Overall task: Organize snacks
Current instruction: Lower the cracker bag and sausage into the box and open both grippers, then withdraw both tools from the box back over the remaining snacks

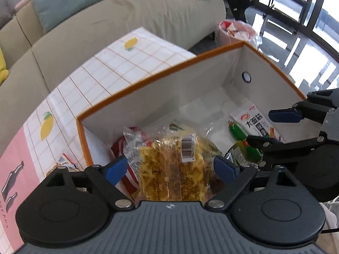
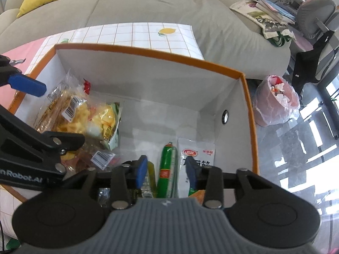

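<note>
An orange-rimmed box (image 1: 148,78) with white walls stands on the table and also shows in the right wrist view (image 2: 148,51). My left gripper (image 1: 169,168) is open over its left end, above a clear bag of yellow snacks (image 1: 169,169), not gripping it. The same bag (image 2: 72,114) lies on other packets. My right gripper (image 2: 166,170) is open over the box's right end, above a green sausage stick (image 2: 167,169) and a white packet (image 2: 199,152). The white packet (image 1: 252,118) and green sticks (image 1: 239,131) also show in the left wrist view.
The box sits on a tiled tablecloth with lemons (image 1: 118,67). A small packet (image 1: 65,163) lies on the table left of the box. A beige sofa (image 2: 148,6) runs behind. A pink-bagged bin (image 2: 277,103) stands on the floor at right.
</note>
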